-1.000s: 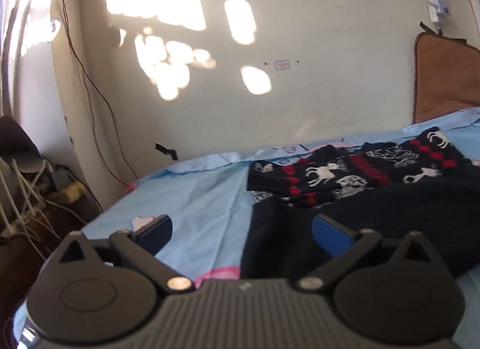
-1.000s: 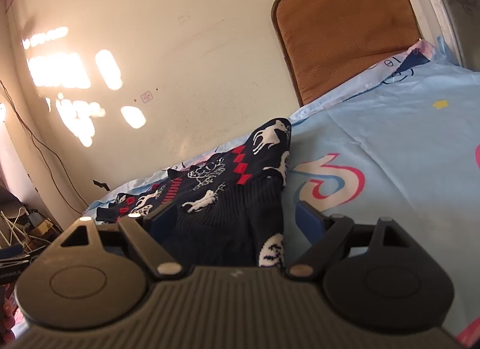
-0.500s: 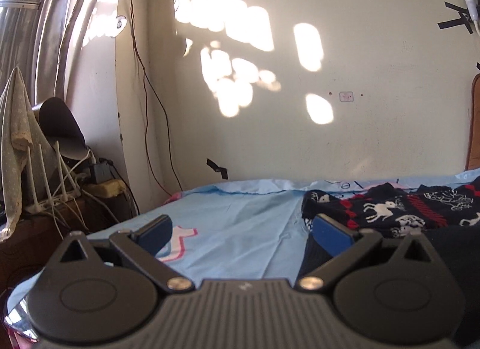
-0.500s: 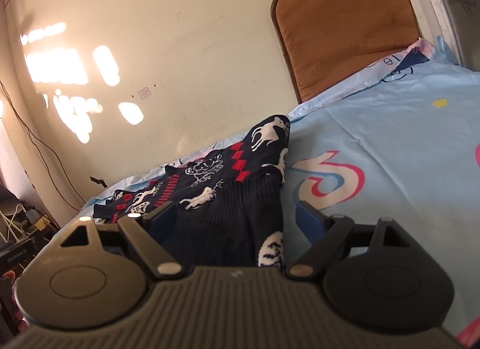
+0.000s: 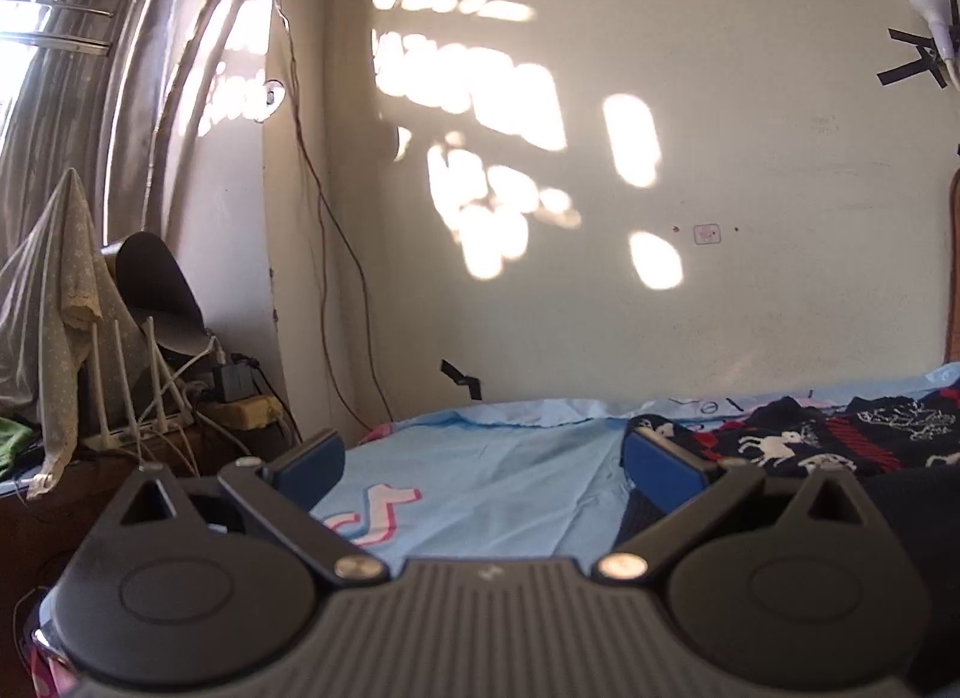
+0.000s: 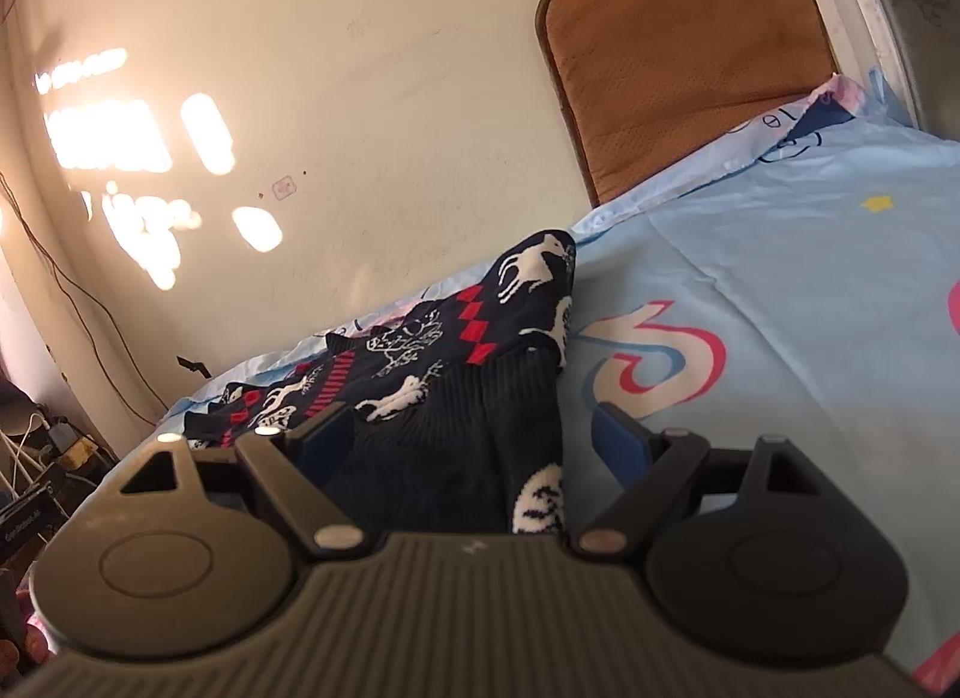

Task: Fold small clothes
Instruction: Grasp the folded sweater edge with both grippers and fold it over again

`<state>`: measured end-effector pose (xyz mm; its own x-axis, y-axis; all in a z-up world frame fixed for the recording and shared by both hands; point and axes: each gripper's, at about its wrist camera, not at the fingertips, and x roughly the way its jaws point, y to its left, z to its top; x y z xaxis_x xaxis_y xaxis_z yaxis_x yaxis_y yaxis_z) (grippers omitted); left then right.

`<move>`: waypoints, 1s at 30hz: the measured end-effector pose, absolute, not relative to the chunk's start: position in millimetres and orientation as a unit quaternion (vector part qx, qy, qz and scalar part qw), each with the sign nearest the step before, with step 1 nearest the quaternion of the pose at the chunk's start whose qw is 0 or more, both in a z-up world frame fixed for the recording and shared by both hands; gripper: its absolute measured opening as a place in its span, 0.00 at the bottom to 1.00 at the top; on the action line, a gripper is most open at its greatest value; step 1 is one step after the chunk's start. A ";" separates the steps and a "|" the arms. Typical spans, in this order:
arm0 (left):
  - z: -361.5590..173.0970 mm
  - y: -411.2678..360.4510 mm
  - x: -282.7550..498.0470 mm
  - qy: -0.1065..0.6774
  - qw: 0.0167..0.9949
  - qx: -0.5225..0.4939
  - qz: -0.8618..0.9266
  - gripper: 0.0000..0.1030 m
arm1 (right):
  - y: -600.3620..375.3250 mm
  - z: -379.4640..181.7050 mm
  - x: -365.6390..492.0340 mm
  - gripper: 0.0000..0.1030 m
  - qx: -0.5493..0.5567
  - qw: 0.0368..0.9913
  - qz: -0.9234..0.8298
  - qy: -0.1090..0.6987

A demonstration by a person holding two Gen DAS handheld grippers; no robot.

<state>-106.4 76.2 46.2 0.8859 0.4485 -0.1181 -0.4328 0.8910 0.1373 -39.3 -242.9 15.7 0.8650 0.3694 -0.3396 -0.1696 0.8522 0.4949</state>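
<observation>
A small dark navy sweater [image 6: 456, 398] with white reindeer and red diamonds lies on a light blue bedsheet [image 6: 780, 278]. My right gripper [image 6: 474, 446] is open and empty, its blue pads straddling the sweater's dark ribbed right edge, low over it. In the left wrist view the sweater [image 5: 840, 446] lies at the right. My left gripper [image 5: 486, 464] is open and empty over bare sheet [image 5: 510, 476] beside the sweater's left edge; its right pad [image 5: 660, 467] is at that edge.
A cream wall [image 5: 600, 218] runs along the bed's far side. A brown cushion [image 6: 672, 62] leans against it at the right. Left of the bed stands a cluttered table with cables and a router [image 5: 150, 398], and a draped cloth [image 5: 54, 302].
My left gripper has swung left and tilted up: the sweater has slid to the view's right edge, the left table has come into view. My right gripper has barely moved.
</observation>
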 end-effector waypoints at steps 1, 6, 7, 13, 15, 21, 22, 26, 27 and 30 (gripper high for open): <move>46.5 78.0 -104.3 0.082 0.972 0.049 0.214 1.00 | -242.8 15.9 -39.6 0.86 0.230 0.938 0.143 0.216; 50.4 97.7 -100.7 0.131 0.979 0.005 0.157 1.00 | -249.7 20.7 -38.0 0.86 0.226 0.932 0.158 0.237; 53.2 103.3 -99.9 0.148 0.980 -0.001 0.137 1.00 | -253.3 22.7 -38.8 0.85 0.219 0.930 0.166 0.242; 60.8 142.3 -79.2 0.315 0.942 -0.105 -0.054 0.99 | -281.8 33.7 -43.3 0.75 0.208 0.908 0.223 0.288; 54.1 152.2 -73.0 0.359 0.916 -0.157 -0.089 0.94 | -282.2 36.8 -48.4 0.67 0.173 0.912 0.227 0.294; 31.5 171.5 -61.6 0.435 0.846 -0.281 -0.126 0.86 | -254.1 39.5 -75.6 0.55 -0.007 0.923 0.259 0.283; 30.9 174.3 -61.2 0.438 0.840 -0.292 -0.129 0.87 | -248.6 38.8 -80.4 0.54 -0.034 0.923 0.263 0.279; 28.2 177.0 -63.2 0.456 0.812 -0.333 -0.146 0.83 | -229.2 30.8 -91.9 0.48 -0.167 0.915 0.261 0.259; 26.0 177.0 -63.8 0.460 0.804 -0.345 -0.150 0.78 | -225.6 27.7 -92.6 0.47 -0.197 0.910 0.262 0.255; 17.7 178.6 -65.8 0.457 0.787 -0.385 -0.152 0.64 | -215.4 17.6 -92.3 0.47 -0.278 0.895 0.258 0.235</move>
